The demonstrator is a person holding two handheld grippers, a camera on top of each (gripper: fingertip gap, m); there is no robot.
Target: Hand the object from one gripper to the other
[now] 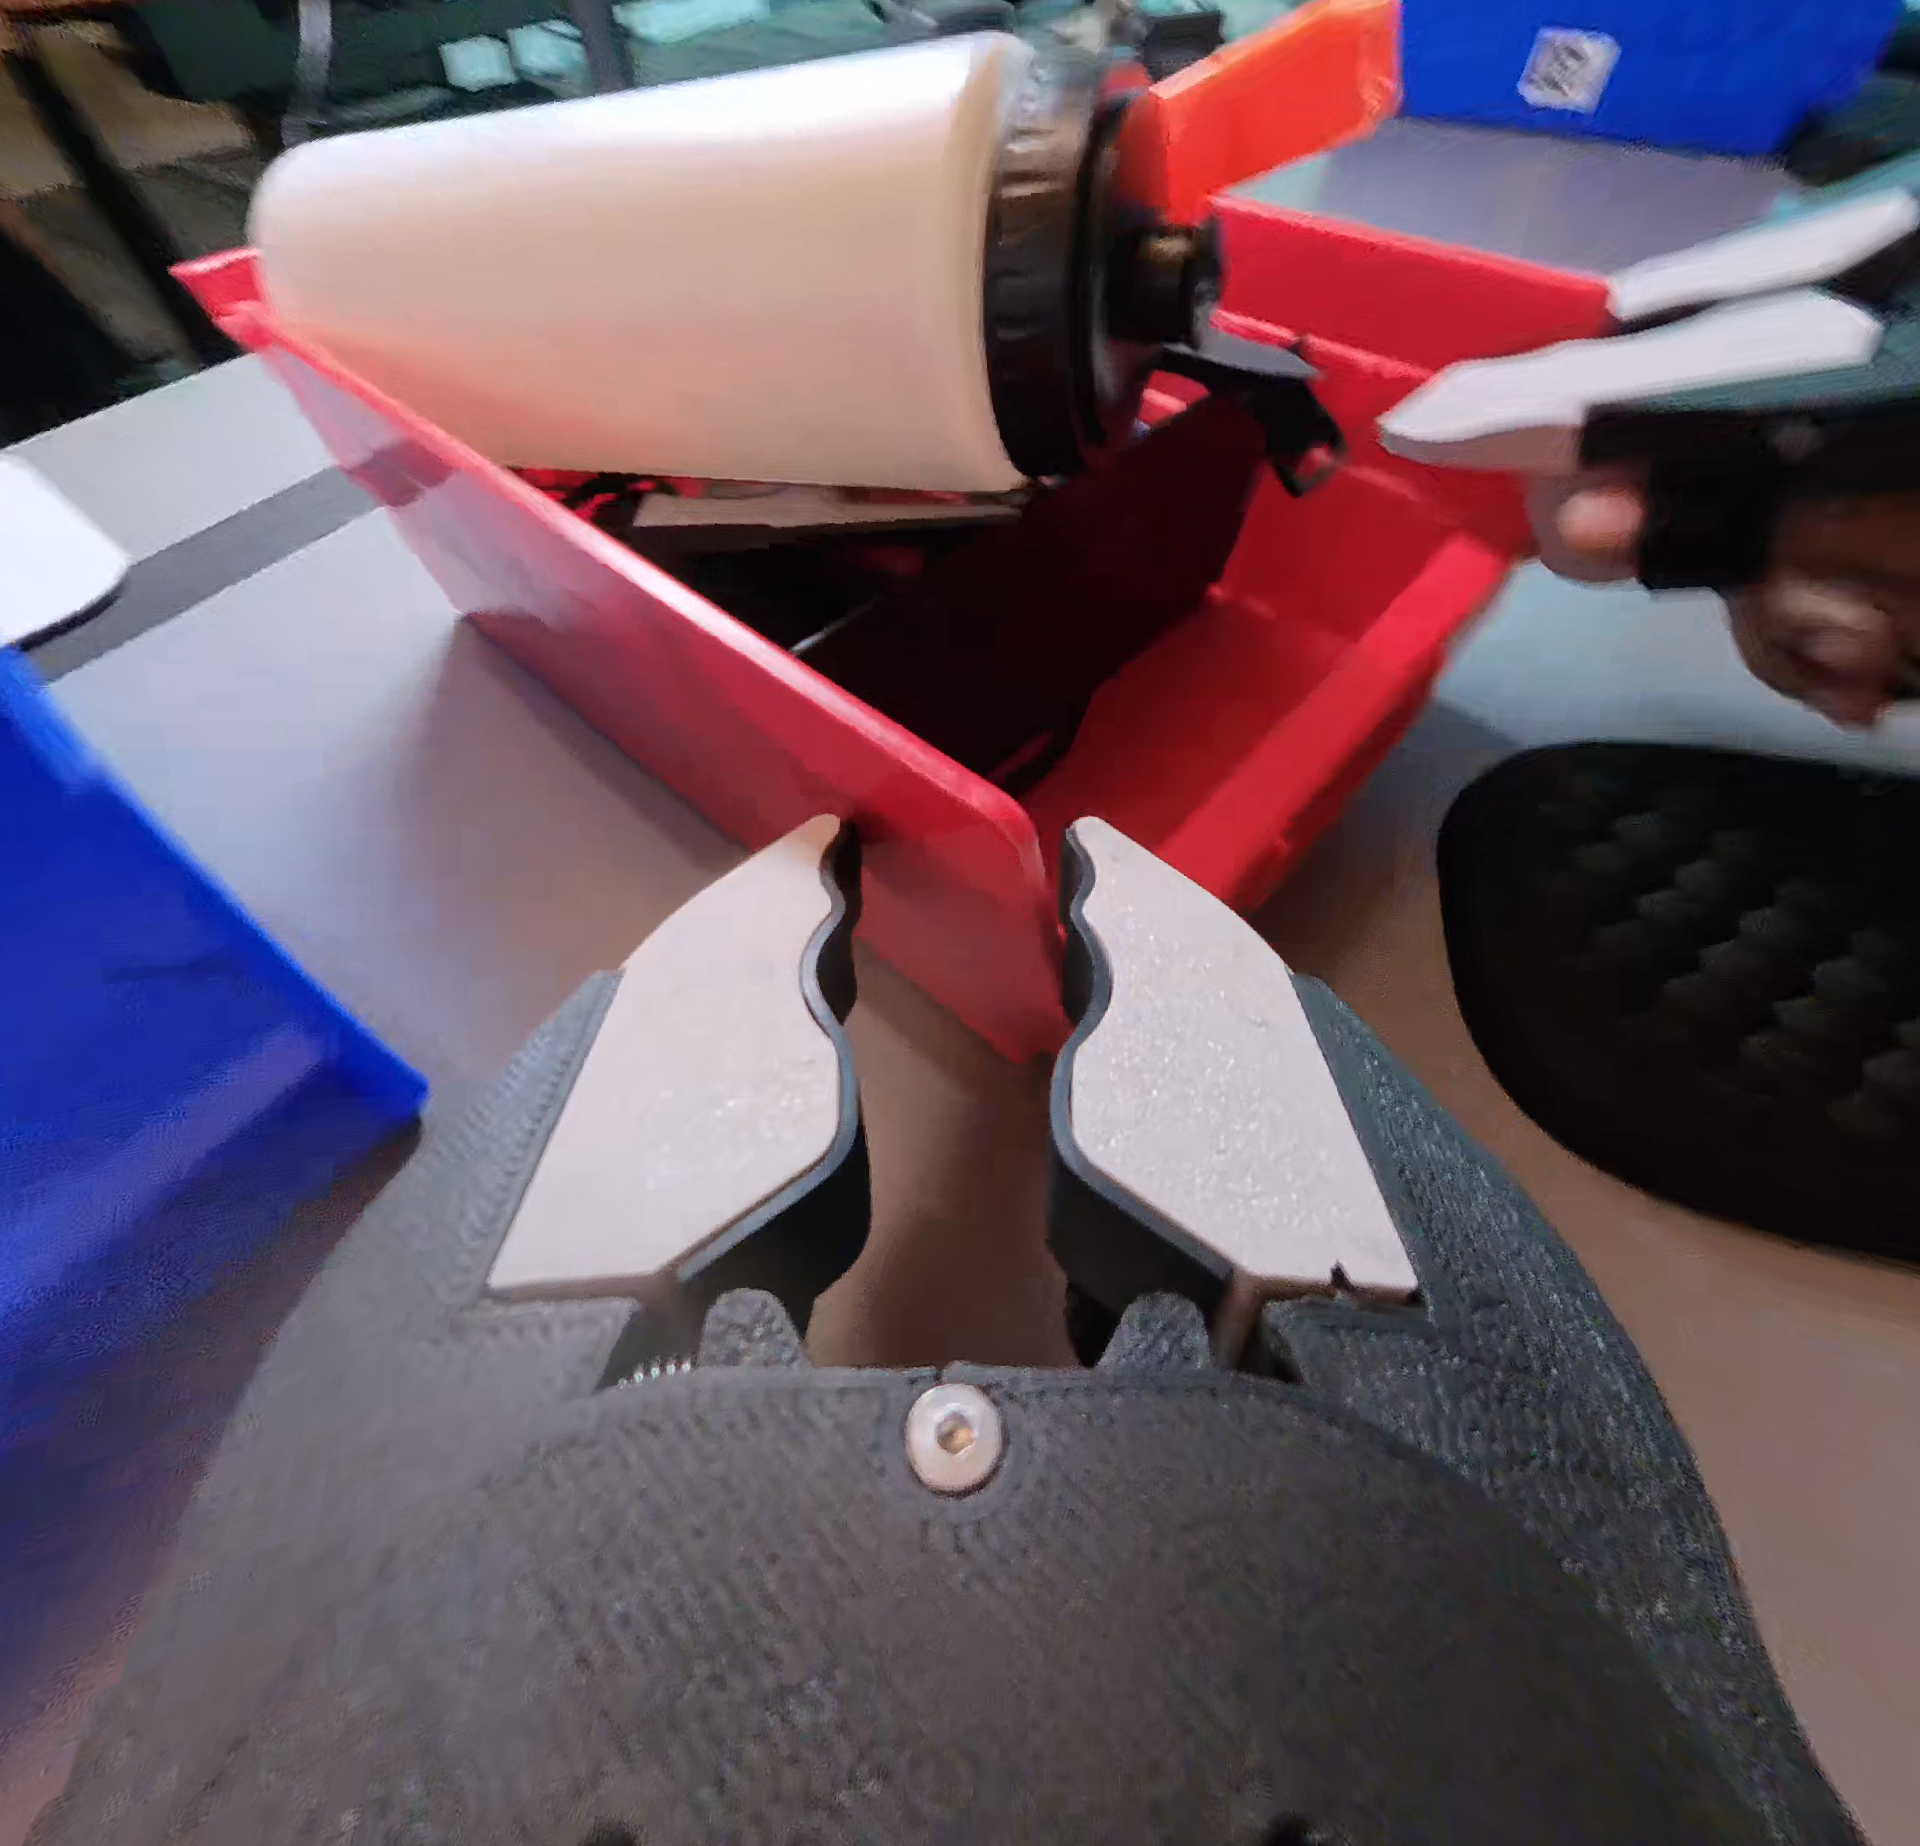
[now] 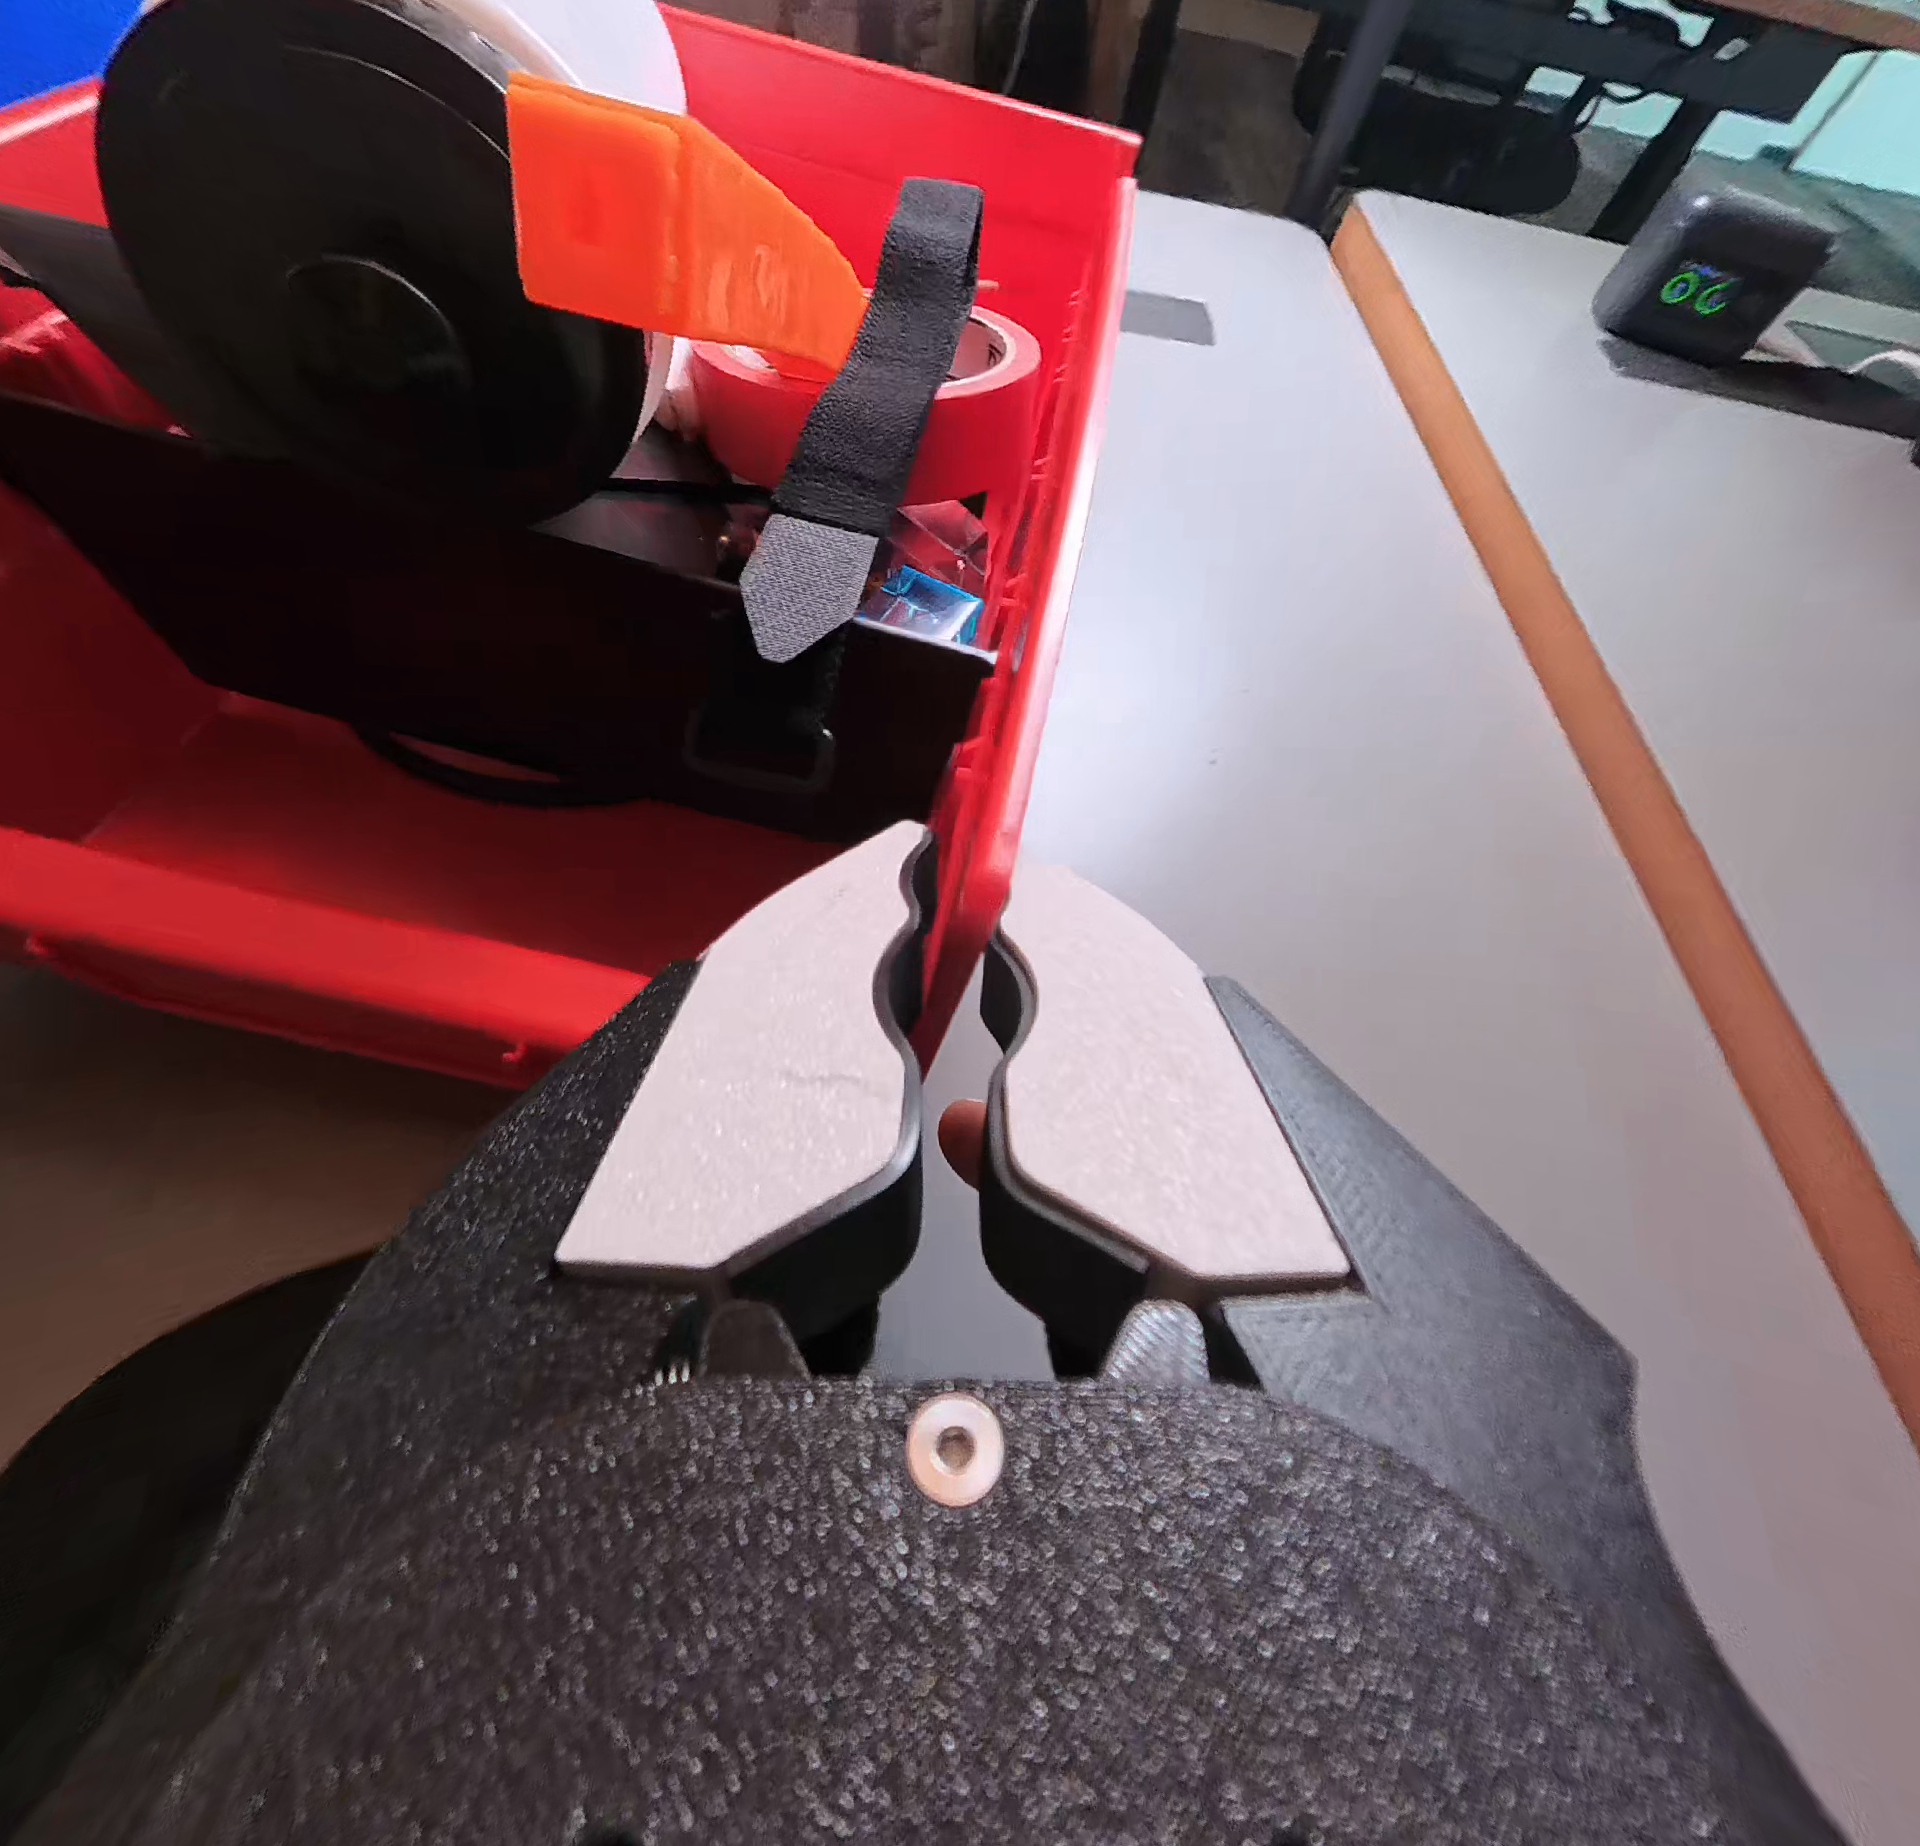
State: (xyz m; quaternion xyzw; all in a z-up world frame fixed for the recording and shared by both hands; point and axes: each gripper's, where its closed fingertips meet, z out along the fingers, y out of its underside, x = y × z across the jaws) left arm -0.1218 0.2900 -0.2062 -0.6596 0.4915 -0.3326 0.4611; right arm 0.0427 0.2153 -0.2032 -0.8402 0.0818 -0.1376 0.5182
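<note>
A red bin (image 1: 727, 674) stands between both grippers. A white bottle (image 1: 644, 269) with a black lid (image 2: 343, 238) and an orange flap (image 2: 675, 227) lies across its top. My left gripper (image 1: 956, 840) has its fingertips on either side of the bin's near corner, touching it. My right gripper (image 2: 961, 882) is clamped on the thin side wall of the bin (image 2: 312, 913). It also shows at the far right of the left wrist view (image 1: 1496, 362), at the bin's rim. I cannot tell whether the bin rests on the table.
Inside the bin are a red tape roll (image 2: 987, 394), a black strap (image 2: 894, 394) and dark items. A blue bin (image 1: 156, 1069) stands at the left, another (image 1: 1642, 20) behind. A black mat (image 1: 1704, 986) lies at the right. A small dark device (image 2: 1714, 279) sits on the neighbouring table. There is about 20 cm between the tips of the two grippers.
</note>
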